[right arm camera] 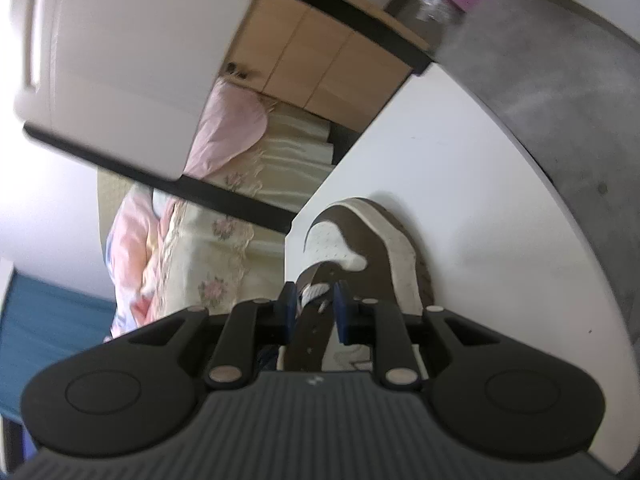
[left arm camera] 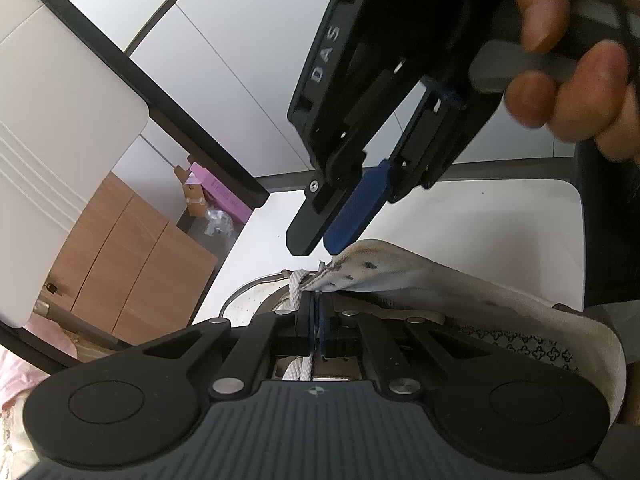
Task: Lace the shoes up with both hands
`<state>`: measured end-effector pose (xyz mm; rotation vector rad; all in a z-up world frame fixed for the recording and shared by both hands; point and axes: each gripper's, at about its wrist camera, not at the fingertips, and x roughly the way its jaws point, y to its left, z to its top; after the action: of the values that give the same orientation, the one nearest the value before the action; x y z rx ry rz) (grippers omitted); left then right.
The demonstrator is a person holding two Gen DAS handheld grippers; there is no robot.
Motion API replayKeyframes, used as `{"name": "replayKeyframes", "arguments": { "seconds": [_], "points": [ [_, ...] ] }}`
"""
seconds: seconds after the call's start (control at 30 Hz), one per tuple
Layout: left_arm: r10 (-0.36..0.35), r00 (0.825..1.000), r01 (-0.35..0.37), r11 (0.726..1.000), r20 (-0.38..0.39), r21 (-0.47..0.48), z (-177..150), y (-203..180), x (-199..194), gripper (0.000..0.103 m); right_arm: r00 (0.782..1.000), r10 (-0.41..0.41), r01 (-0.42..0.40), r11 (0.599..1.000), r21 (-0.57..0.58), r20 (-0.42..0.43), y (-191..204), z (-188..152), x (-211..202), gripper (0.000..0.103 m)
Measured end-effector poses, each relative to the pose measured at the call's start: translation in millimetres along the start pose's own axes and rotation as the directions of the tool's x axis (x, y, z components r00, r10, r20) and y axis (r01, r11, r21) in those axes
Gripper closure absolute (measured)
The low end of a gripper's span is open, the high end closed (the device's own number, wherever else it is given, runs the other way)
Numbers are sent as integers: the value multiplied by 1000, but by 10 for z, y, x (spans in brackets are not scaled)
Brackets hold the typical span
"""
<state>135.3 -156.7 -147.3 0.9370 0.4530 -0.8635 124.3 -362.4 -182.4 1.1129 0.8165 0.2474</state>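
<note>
The left tongs (left arm camera: 315, 320) are closed on the white lace (left arm camera: 295, 290), just at the edge of the shoe's tongue (left arm camera: 376, 270). The right tongs (right arm camera: 315, 300) stand a little open above the shoe (right arm camera: 360, 240), with a bit of lace (right arm camera: 314, 292) between the blue pads (right arm camera: 289, 308) but not pressed, and a hand (left arm camera: 576, 76) holds their grey handle. The brown and white shoe lies on the white table (right arm camera: 480, 240), and beyond the table edge there is a bed (right arm camera: 224, 248) with flowered cover.
</note>
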Motion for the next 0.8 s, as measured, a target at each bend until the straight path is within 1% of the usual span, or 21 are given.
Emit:
{"name": "replayKeyframes", "arguments": {
  "seconds": [0.07, 0.13, 0.2, 0.23, 0.27, 0.4, 0.53, 0.63, 0.7, 0.8],
  "points": [
    [-3, 1000, 3, 1000, 0, -4, -16, 0, -19, 100, 1000, -7, 7, 1000, 24, -5, -16, 5, 53, 83],
    [-4, 1000, 4, 1000, -3, -8, -10, 17, -17, 100, 1000, -10, 11, 1000, 16, -28, 10, -15, 114, 89],
    [-1, 1000, 1, 1000, -7, -6, 8, 29, -1, 100, 999, -10, 10, 1000, 2, -31, 44, -45, 140, 91],
    [0, 1000, 0, 1000, -8, -5, 8, 21, -5, 100, 1000, -9, 9, 1000, 3, -28, 46, -49, 140, 93],
    [1, 1000, -1, 1000, -7, -3, 10, 16, -10, 100, 1000, -16, 17, 1000, 6, -22, 38, -51, 135, 100],
    [4, 1000, -6, 999, -25, -48, 6, 50, -17, 99, 999, -41, 42, 998, -43, 6, 98, -60, 92, 100],
    [5, 999, -8, 996, -33, -92, 19, 92, -13, 99, 997, -53, 55, 998, -31, 62, 85, -7, 1, 100],
    [11, 999, -14, 995, -34, -99, 16, 82, -5, 99, 991, -70, 74, 997, -31, 116, 88, 55, -90, 100],
    [18, 999, -22, 994, -37, -105, 27, 69, -8, 99, 981, -88, 92, 996, -13, 172, 60, 115, -201, 100],
    [32, 999, -36, 993, -36, -116, 34, 47, -26, 99, 954, -130, 127, 991, 28, 272, -16, 224, -434, 100]
  ]
}}
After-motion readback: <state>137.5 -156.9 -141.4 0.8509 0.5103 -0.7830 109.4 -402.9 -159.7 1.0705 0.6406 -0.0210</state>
